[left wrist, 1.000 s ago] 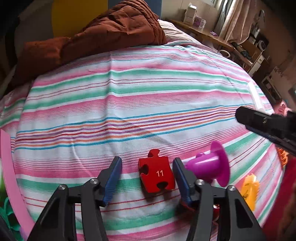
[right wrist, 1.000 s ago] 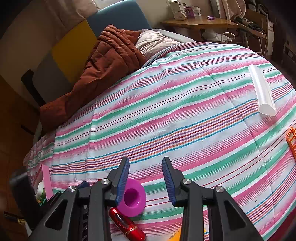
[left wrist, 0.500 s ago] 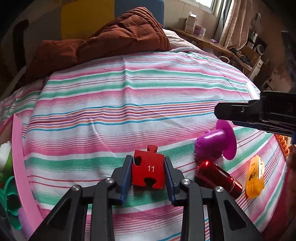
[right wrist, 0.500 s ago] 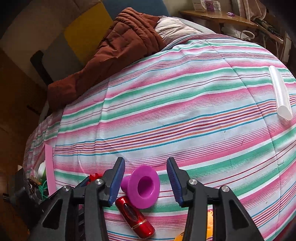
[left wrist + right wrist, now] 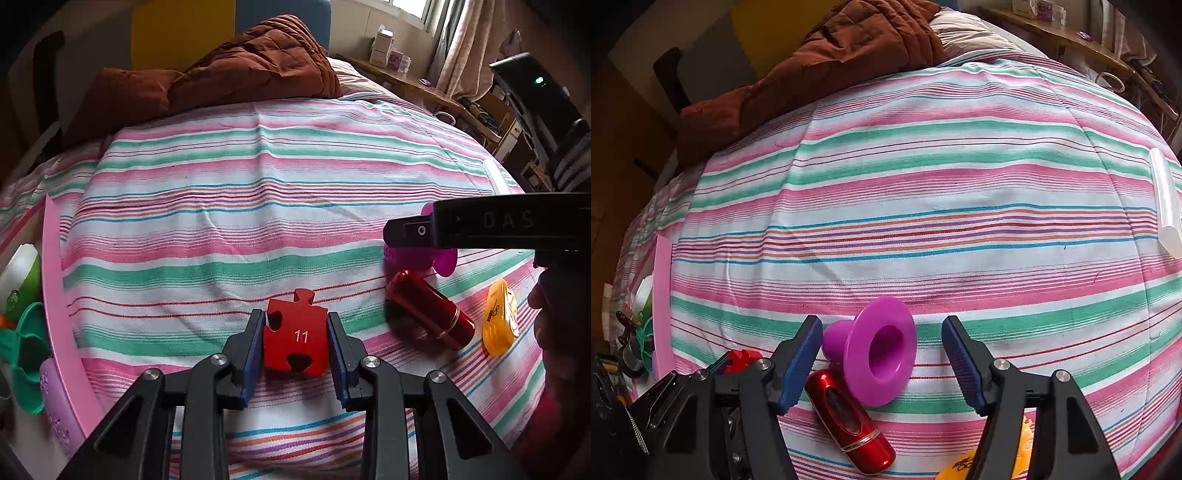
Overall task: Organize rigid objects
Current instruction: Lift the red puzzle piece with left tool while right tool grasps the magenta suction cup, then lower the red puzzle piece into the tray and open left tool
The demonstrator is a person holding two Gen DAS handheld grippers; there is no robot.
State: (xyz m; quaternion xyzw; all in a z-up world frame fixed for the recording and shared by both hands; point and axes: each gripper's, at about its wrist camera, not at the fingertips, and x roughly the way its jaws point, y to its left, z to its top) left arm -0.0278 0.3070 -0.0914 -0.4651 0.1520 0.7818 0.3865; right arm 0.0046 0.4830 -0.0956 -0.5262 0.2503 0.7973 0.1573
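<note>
My left gripper (image 5: 295, 345) is shut on a red puzzle piece (image 5: 296, 341) marked 11, held just above the striped bedspread (image 5: 258, 206). My right gripper (image 5: 882, 349) is open, its fingers either side of a purple funnel-shaped cup (image 5: 877, 349) lying on its side. A red metallic cylinder (image 5: 849, 417) lies just below the cup, touching it. An orange plastic piece (image 5: 498, 321) lies right of the cylinder (image 5: 428, 314). In the left wrist view the right gripper's body hides most of the cup (image 5: 439, 258).
A pink tray (image 5: 55, 295) at the bed's left edge holds green and white items (image 5: 22, 332). A brown quilt (image 5: 221, 77) lies at the bed's far end. A white tube (image 5: 1165, 203) lies at the right. A desk (image 5: 424, 85) stands beyond.
My left gripper closed on the red puzzle piece and lifted it slightly. My right gripper moved forward and opened wider around the purple cup.
</note>
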